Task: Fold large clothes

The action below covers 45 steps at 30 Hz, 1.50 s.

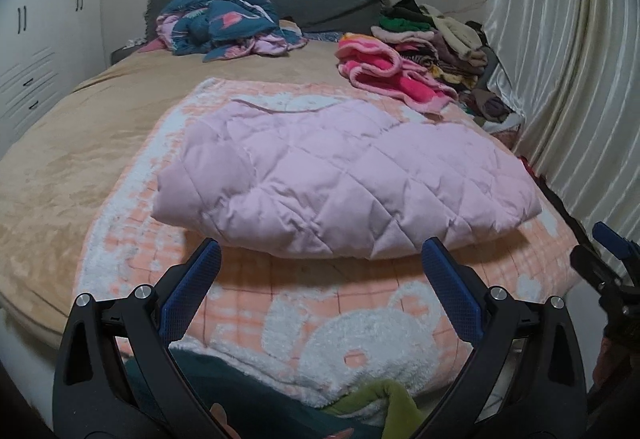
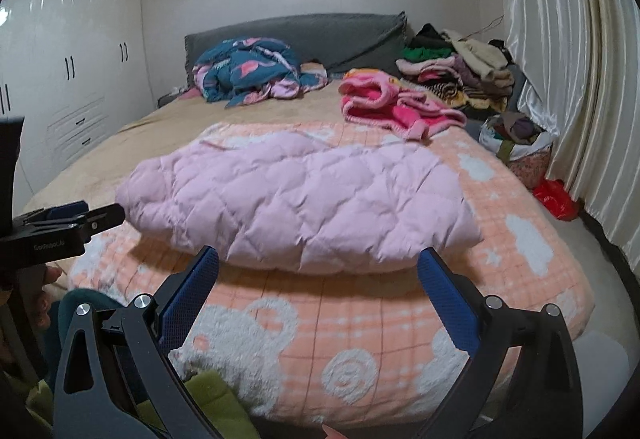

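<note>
On the bed, folded pink quilted coat; both tools, left tool, right tool, level, spread apart, empty

Dead ahead of the left gripper sits the bed, tan sheet showing off to its left. Just past the spread blue fingertips lies a peach-and-white bear blanket — the folded pink quilted jacket rests on it. Farther out, ahead-left, a teal flamingo-print quilt; ahead-right, a pink fleece garment — and beyond it a stack of folded clothes.
</note>
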Tool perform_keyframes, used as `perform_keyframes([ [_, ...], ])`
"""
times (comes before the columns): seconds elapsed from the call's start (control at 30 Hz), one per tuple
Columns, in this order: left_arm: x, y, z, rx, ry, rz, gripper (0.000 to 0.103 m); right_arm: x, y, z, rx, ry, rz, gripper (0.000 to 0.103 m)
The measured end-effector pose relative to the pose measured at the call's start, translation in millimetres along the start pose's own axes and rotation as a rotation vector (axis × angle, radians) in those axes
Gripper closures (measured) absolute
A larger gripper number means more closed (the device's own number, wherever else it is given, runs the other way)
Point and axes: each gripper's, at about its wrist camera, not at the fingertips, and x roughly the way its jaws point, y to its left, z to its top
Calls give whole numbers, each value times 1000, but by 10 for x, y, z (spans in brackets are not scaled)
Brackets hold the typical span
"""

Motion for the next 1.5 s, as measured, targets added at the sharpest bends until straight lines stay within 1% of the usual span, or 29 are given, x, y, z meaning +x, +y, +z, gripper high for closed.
perform_keyframes([
  [0.1,31,-7,-28,2,17,0,9,22,22,-24,-6,-1,-4,4],
  [0.27,39,-19,-38,7,30,13,9,1,-6,31,-2,-16,2,4],
  [0.7,38,-19,-39,6,26,13,9,7,-12,51,3,-5,13,4],
  [0.93,31,-31,-70,14,20,33,9,2,-15,47,3,-9,11,4],
  [1.5,-21,-32,-53,10,9,40,9,2,-28,39,2,-9,10,4],
])
